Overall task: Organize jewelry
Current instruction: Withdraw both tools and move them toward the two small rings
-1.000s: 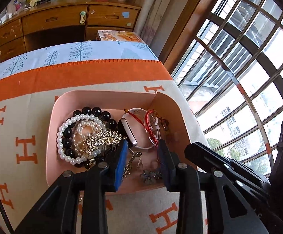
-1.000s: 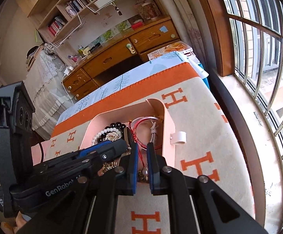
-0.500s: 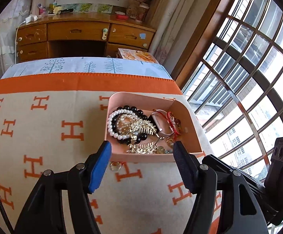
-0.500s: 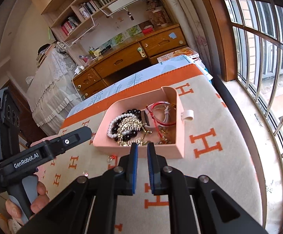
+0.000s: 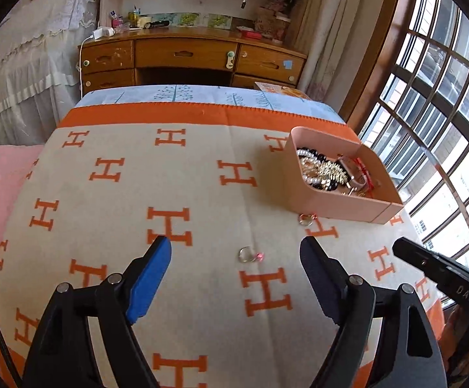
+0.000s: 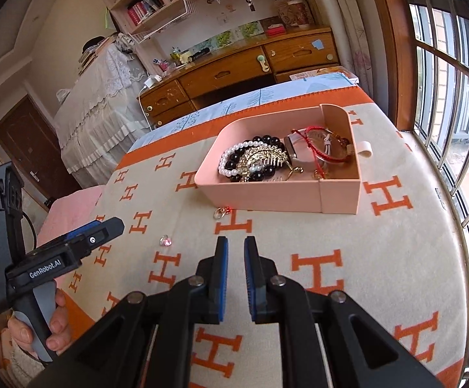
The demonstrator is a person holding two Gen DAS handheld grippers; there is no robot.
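Left gripper (image 5: 236,260) jaws wide apart over the pink-stone ring (image 5: 250,255) on the H-pattern blanket (image 5: 105,213), right gripper (image 6: 235,260) nearly closed, holding nothing, second ring (image 6: 220,213) touching the pink jewelry tray (image 6: 283,199).

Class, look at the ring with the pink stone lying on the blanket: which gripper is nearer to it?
Left. The left gripper, jaws wide open, frames the pink-stone ring just ahead. The right gripper, nearly closed and empty, sits off to the ring's right.
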